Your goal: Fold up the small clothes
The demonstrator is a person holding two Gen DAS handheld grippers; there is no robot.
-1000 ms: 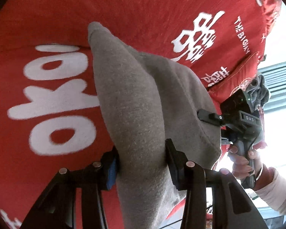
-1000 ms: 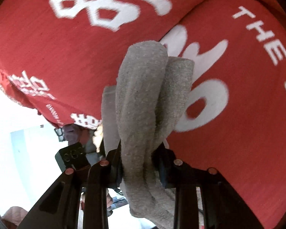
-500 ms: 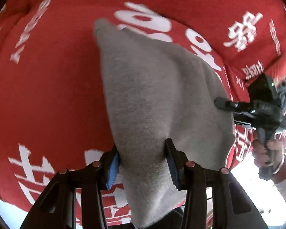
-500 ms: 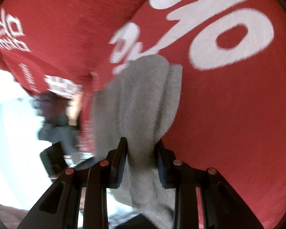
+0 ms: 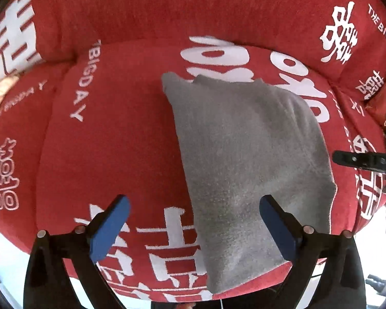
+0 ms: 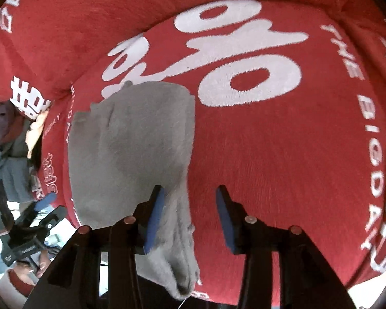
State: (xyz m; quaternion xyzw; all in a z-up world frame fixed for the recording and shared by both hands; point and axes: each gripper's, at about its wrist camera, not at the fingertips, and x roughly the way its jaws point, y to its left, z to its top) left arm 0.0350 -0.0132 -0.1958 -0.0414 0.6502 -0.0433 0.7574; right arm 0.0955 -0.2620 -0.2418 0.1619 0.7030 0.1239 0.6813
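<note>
A small grey garment [image 5: 247,159] lies folded and flat on the red cushion [image 5: 110,139] with white lettering; its near end hangs over the front edge. It also shows in the right wrist view [image 6: 131,152]. My left gripper [image 5: 193,229] is open above its near left part, blue pads wide apart, holding nothing. My right gripper [image 6: 190,213] is open too, its left pad [image 6: 155,216] touching the garment's right edge. The right gripper shows in the left wrist view [image 5: 365,161] at the far right.
The red backrest [image 5: 193,5] rises behind the seat cushion. A pile of other clothes [image 6: 5,139] lies off the cushion's left end. The other gripper and hand [image 6: 31,239] show at lower left.
Both grippers have opened and let go of the grey garment, which now lies spread flat on the cushion. Both have drawn back toward the front edge.
</note>
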